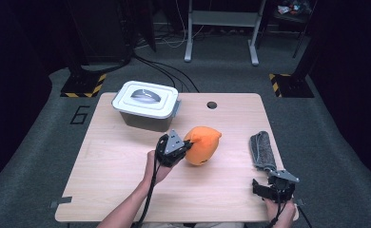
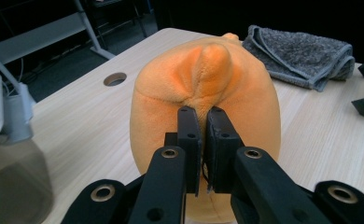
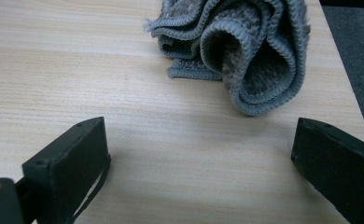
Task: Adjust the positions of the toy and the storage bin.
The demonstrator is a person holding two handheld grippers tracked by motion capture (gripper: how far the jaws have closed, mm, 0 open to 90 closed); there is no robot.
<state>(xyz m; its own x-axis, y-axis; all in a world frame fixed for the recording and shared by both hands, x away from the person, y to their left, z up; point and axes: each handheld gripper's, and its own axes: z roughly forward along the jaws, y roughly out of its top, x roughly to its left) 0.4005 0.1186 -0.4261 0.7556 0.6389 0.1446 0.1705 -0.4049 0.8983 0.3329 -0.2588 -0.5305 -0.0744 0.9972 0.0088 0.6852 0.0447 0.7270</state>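
Note:
An orange plush toy [image 1: 202,145] stands near the middle of the wooden table [image 1: 117,161]. My left gripper [image 1: 186,146] is against its left side. In the left gripper view the jaws are nearly together, shut on a fold of the orange plush toy [image 2: 208,88], with the left gripper [image 2: 202,116] low on its near face. A folded grey towel [image 1: 263,151] lies at the right of the table. My right gripper [image 1: 273,178] rests just in front of it near the table's front edge. In the right gripper view, the right gripper [image 3: 199,128] stands open and nothing lies between its jaws; the towel [image 3: 250,51] is just beyond them.
A lidded grey storage bin [image 1: 147,105] stands at the back left of the table, with its corner [image 2: 3,140] in the left gripper view. A round cable hole [image 1: 212,105] sits near the back edge. The towel [image 2: 301,56] lies behind the plush.

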